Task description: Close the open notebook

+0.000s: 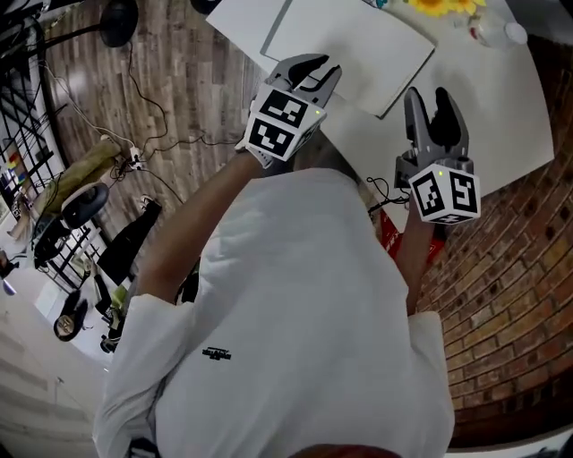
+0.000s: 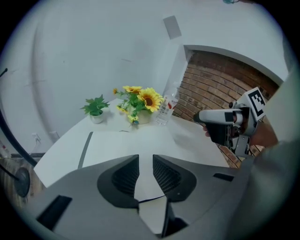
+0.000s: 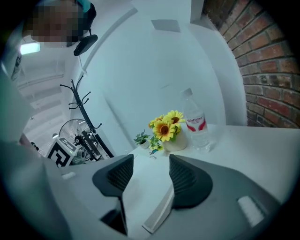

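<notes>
The notebook (image 1: pixel 358 45) lies open on the white table (image 1: pixel 501 98), its blank pages facing up; its dark left edge shows in the left gripper view, where the pages (image 2: pixel 122 145) spread out ahead of the jaws. My left gripper (image 1: pixel 313 64) hovers over the notebook's near edge, jaws a narrow gap apart (image 2: pixel 145 171) with nothing between them. My right gripper (image 1: pixel 431 97) is over the bare table just right of the notebook's near corner. It stands open (image 3: pixel 150 176), and the notebook's corner (image 3: pixel 157 215) shows through the gap, untouched.
A vase of sunflowers (image 1: pixel 439 7), a small potted plant (image 2: pixel 96 107) and a clear water bottle (image 3: pixel 194 124) stand at the table's far side. A brick wall (image 1: pixel 501 295) runs along the right. Cables and bags lie on the wooden floor (image 1: pixel 170 107) at the left.
</notes>
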The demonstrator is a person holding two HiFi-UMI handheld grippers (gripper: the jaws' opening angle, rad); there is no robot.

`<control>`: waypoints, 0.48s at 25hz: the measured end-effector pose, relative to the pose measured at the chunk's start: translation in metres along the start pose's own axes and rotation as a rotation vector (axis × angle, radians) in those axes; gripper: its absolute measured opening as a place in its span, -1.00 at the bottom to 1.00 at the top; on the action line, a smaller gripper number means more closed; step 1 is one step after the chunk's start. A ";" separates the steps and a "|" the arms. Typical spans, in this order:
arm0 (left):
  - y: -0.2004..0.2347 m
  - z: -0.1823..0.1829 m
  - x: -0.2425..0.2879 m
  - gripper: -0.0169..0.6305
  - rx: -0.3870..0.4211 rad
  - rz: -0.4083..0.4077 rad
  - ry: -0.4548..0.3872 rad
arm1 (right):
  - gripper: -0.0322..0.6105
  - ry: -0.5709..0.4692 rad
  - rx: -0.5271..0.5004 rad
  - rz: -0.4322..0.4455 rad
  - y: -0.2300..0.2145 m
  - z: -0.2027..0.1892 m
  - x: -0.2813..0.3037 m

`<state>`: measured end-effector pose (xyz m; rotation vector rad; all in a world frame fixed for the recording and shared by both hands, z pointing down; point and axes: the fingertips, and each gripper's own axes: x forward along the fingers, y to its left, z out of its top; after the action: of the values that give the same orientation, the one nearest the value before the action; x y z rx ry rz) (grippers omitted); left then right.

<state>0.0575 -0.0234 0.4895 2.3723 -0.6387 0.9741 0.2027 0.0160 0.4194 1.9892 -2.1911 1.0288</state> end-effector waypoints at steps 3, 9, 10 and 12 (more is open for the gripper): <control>0.011 -0.010 0.010 -0.71 -0.026 0.017 0.030 | -0.09 0.024 0.000 0.008 -0.007 0.001 0.009; 0.024 -0.028 0.027 -0.72 -0.033 0.058 0.085 | 0.02 0.084 0.030 0.026 -0.022 -0.004 0.027; 0.024 -0.032 0.030 -0.72 -0.034 0.059 0.088 | 0.06 0.093 0.032 0.028 -0.024 -0.008 0.029; 0.023 -0.042 0.036 -0.72 -0.035 0.059 0.096 | 0.14 0.109 0.035 0.031 -0.029 -0.019 0.032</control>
<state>0.0458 -0.0251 0.5483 2.2731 -0.6872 1.0860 0.2143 -0.0024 0.4610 1.8697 -2.1693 1.1584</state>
